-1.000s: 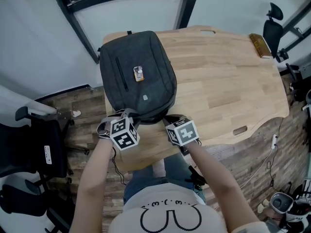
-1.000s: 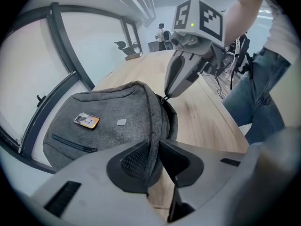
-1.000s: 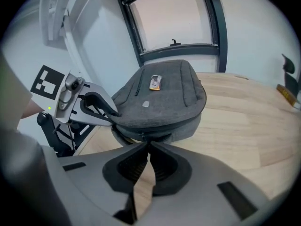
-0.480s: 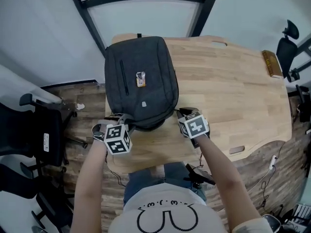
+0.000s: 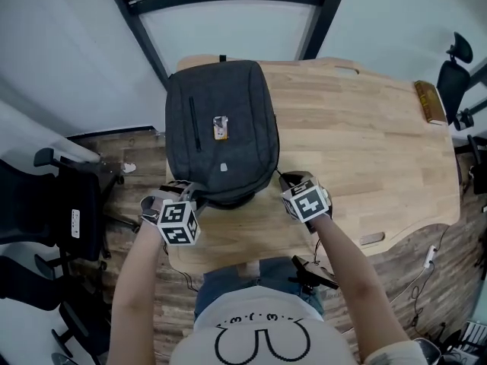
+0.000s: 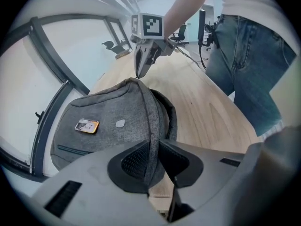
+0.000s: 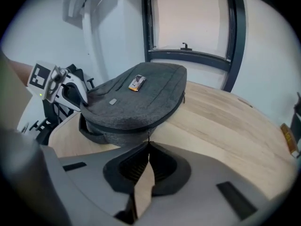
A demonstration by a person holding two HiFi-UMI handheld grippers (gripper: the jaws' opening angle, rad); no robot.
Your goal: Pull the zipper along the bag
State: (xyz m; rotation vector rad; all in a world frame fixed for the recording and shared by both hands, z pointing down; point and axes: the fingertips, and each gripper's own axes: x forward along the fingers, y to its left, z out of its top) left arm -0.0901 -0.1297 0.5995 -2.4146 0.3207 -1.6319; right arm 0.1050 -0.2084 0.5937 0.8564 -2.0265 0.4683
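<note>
Wooden table [image 5: 365, 143], grey backpack [image 5: 221, 128] lying flat at its near-left end. Left gripper [image 5: 195, 191] clamped on bag fabric, right gripper [image 5: 286, 181] pinched shut on zipper pull [image 7: 148, 136] at near-right corner. Looks early: long side run left to pull.

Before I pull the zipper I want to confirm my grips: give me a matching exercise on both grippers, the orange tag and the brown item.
1 left gripper
2 right gripper
3 orange tag
4 brown item

A at the table edge, far right
B shut on the zipper pull
C shut on grey fabric of the bag
D lying on the bag's front panel

Pairs: 1-C, 2-B, 3-D, 4-A.
</note>
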